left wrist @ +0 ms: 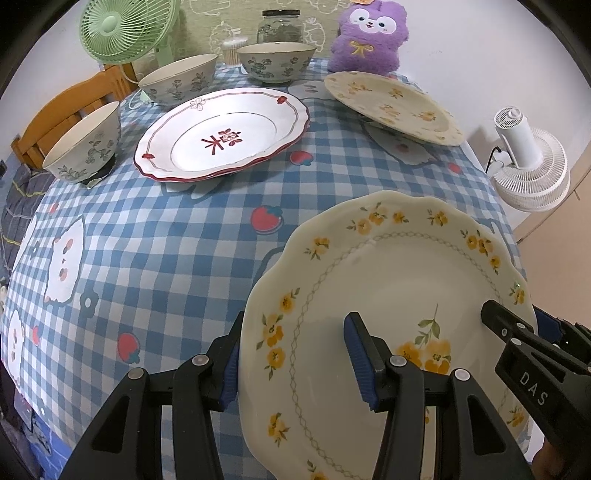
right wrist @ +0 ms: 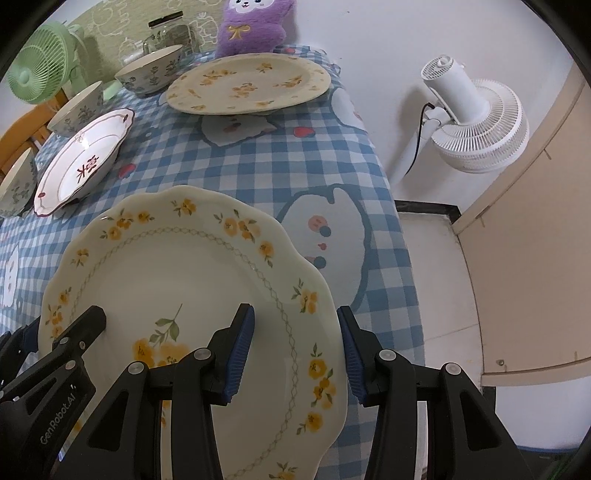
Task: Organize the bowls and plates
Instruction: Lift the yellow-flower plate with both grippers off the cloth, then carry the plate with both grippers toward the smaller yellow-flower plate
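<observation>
A cream plate with yellow flowers (left wrist: 388, 288) (right wrist: 184, 280) sits at the table's near right. My left gripper (left wrist: 295, 354) is open, its fingers straddling the plate's left rim. My right gripper (right wrist: 295, 350) is open, its fingers straddling the plate's right rim; it also shows in the left wrist view (left wrist: 517, 339). A second yellow-flowered plate (left wrist: 395, 105) (right wrist: 247, 81) lies at the far right. A white plate with a red rim (left wrist: 221, 133) (right wrist: 83, 162) lies far left. Three flowered bowls (left wrist: 85, 144) (left wrist: 179, 79) (left wrist: 275, 61) stand behind it.
The table has a blue checked cloth (left wrist: 166, 258). A purple plush toy (left wrist: 369, 35), a glass jar (left wrist: 279, 26) and a green fan (left wrist: 125, 27) stand at the back. A white fan (right wrist: 469, 118) stands off the table's right edge. A wooden chair (left wrist: 70, 107) is at the left.
</observation>
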Tool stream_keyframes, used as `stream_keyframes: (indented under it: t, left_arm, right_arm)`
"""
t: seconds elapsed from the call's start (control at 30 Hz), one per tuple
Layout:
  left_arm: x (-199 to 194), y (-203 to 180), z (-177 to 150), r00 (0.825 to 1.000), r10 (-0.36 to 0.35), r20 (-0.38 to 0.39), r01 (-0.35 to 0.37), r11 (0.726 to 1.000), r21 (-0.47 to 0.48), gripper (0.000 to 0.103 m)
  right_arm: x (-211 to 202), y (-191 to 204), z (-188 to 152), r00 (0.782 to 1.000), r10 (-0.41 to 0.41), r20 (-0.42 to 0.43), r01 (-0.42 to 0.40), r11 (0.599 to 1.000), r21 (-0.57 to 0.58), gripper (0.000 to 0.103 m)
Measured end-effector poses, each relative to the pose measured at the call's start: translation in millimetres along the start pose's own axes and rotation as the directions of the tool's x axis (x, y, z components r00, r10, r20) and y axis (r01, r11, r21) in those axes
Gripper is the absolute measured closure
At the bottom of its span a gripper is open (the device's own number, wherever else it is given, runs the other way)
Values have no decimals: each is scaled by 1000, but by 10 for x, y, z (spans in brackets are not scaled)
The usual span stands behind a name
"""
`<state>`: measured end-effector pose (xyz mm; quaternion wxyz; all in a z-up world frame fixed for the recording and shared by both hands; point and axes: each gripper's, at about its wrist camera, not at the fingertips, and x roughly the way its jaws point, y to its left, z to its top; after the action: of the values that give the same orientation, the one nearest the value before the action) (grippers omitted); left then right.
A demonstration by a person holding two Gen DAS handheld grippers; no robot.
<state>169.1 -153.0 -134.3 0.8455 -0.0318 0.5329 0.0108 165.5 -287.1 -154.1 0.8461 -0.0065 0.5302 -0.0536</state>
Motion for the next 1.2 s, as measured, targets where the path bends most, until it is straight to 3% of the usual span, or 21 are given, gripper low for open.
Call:
stream_keyframes:
  t: [0.23,0.4,0.53,0.6,1.2]
  left_arm:
    - [39,-4,6,1000,-13,-21,14,1000,3,45]
    - [23,-18,14,999,-32,-19,32,999,13,37]
    - [-113,-40,35,999,-31,36,30,999,33,34]
    - [-162,-50,54,998,-31,52,29,999,39,27]
    - [-634,-39,297,986,-34,164,32,999,16,12]
  right_arm:
    - [16,40,0,1000,6,-11,-6,1000,-4,50]
    - [8,104,-6,999,32,-17,-33,999,-32,29]
    - [-62,126,4,1000,7,9,-7,999,-42,28]
    - [-85,73,15,1000,9,9,-9,1000,-20,28]
    - [-669,-60,229,989,34,146,-31,999,-20,28]
